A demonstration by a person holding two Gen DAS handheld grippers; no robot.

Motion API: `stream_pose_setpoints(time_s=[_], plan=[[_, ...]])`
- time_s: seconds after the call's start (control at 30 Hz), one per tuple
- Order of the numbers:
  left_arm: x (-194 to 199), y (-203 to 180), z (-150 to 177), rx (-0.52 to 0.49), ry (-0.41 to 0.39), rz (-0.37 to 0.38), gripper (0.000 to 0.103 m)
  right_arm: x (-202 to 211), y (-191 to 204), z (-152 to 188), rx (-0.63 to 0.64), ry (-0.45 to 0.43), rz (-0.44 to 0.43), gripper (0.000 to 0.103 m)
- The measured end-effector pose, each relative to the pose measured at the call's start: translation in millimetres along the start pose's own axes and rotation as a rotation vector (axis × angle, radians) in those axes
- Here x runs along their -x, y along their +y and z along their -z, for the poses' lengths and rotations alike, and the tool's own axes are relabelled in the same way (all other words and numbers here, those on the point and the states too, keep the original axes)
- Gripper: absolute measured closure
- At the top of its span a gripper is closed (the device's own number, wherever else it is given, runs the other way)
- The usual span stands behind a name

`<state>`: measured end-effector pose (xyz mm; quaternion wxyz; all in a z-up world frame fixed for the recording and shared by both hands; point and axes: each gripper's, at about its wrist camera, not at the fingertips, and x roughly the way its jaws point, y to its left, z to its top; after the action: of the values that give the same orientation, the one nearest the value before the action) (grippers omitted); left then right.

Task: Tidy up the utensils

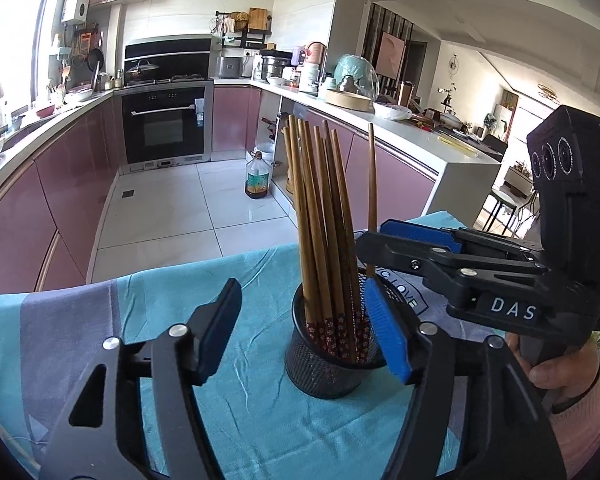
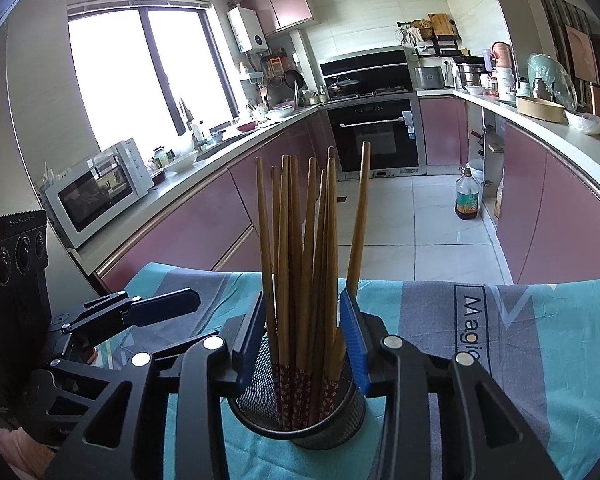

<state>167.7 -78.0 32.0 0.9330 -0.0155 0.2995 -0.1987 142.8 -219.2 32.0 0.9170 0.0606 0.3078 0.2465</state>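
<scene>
At the lower centre of both wrist views a black mesh cup (image 2: 300, 412) stands upright on a teal and grey cloth (image 2: 540, 320), packed with wooden chopsticks (image 2: 296, 264) set with their patterned red ends down. From the right wrist view I count about ten sticks, though they overlap too much to be sure; one leans off to the right of the bunch, and one cup is all I can see. The right gripper (image 2: 310, 344) has its blue pads either side of the bundle just above the cup's rim, jaws partly apart and pressing on nothing that I can make out. The left gripper (image 1: 304, 328) stands wide, its right pad just beside the cup and its left pad well clear over the cloth, holding nothing. Judging by the task, the sticks have just been dropped in and the step now is to get out cleanly. To do it well, I would let both sets of jaws spread enough to clear every stick, then lift back along the line of the bundle, not sideways, since a sideways nudge could tip the light cup or snag the leaning stick.
</scene>
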Motion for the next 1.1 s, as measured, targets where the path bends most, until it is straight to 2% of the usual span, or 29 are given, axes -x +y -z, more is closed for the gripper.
stream_pose_setpoints(time_s=[0.13,0.27,0.43,0.57,0.7,0.9,1.1], plan=[[12.5,4.0,8.2,0.007,-0.025,-0.015,0.027,10.8,5.9,4.9,0.018,-0.023,0.006,0.058],[26.7,7.0,16.3,0.005,-0.057,-0.029,0.024,21.0,6.5,9.7,0.027,-0.036,0.001,0.054],[44.3,13.0,30.1,0.007,-0.094,-0.055,0.013,29.7,9.8,22.6,0.035,-0.046,0.020,0.044],[58.5,12.2,44.1,0.005,-0.127,-0.105,0.006,39.0,13.8,38.6,0.043,-0.067,0.049,0.024],[74.3,19.3,61.4,0.025,-0.141,-0.138,0.006,48.8,20.0,56.4,0.049,-0.095,0.100,0.010],[96.8,20.3,84.8,0.056,-0.174,-0.194,0.006,59.6,38.3,81.1,0.103,-0.140,0.180,0.007],[115.0,14.8,99.7,0.055,-0.212,-0.244,0.006,68.7,61.2,98.9,0.145,-0.194,0.186,0.007]])
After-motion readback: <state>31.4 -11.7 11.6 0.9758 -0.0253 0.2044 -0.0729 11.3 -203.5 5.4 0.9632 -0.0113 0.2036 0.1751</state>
